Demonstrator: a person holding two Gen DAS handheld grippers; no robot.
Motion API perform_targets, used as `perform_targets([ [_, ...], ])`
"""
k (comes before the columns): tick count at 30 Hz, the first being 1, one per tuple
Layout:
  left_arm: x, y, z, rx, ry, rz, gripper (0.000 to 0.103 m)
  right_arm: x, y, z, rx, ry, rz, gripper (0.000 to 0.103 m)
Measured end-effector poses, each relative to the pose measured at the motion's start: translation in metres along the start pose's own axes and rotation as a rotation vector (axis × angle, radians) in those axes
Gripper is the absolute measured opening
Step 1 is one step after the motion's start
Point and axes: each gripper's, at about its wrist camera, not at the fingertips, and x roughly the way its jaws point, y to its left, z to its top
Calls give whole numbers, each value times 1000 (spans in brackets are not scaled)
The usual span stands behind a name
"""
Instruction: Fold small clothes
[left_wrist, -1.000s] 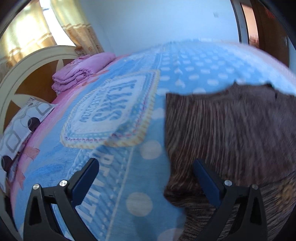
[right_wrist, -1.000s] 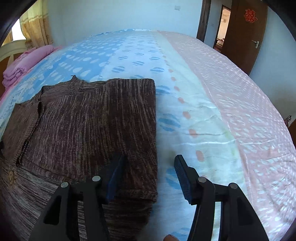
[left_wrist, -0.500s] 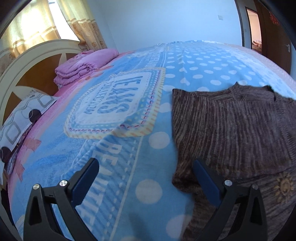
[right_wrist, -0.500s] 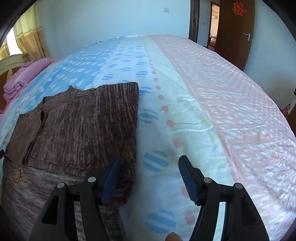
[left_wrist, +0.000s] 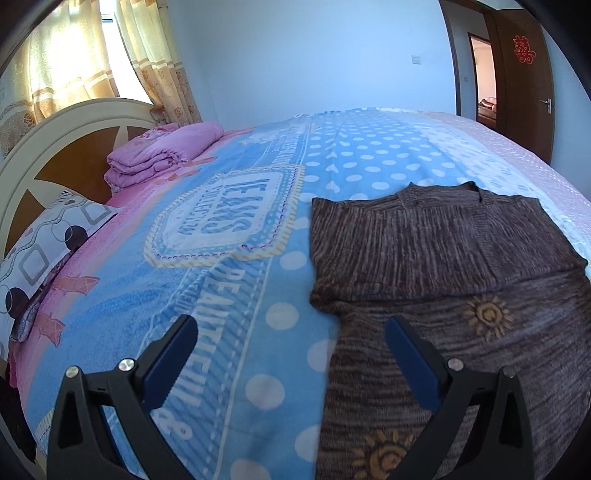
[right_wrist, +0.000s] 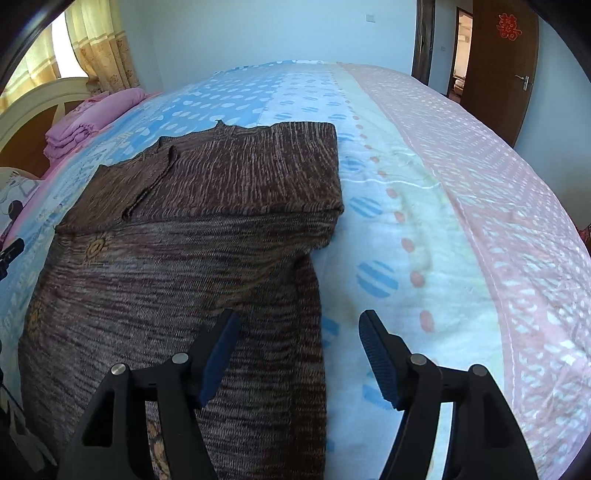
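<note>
sweater (left_wrist: 436, 258): brown knit, half folded on bed (left_wrist: 229, 295), edges under both jaw gaps | left gripper (left_wrist: 291, 350): jaws wide, empty | right gripper (right_wrist: 299, 343): jaws just opening, nothing gripped

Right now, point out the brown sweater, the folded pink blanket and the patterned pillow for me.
brown sweater (left_wrist: 436, 236): left wrist view, on the folded-over upper layer.
folded pink blanket (left_wrist: 162, 155): left wrist view, on the middle of the stack by the headboard.
patterned pillow (left_wrist: 48, 251): left wrist view, on its top face.

Bed (left_wrist: 258, 332) carries brown sweater (left_wrist: 443, 251), pink blanket (left_wrist: 162, 155), pillow (left_wrist: 48, 243).
</note>
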Motion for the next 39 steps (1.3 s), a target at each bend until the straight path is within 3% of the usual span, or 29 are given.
perform_targets([
  [9,-20,1,-22,25,-1,-18,103,-14,6,-24,1,3,16,68],
  [23,-31,7,-70,34,104,-110,102,-26,13,-61,-11,31,25,68],
  [28,-38,15,-98,25,169,-166,94,-36,11,-82,-8,23,31,68],
  [35,-50,19,-127,-22,228,-254,73,-48,10,-105,4,26,35,68],
  [39,-57,11,-134,-17,226,-268,71,-54,6,-116,17,35,41,68],
])
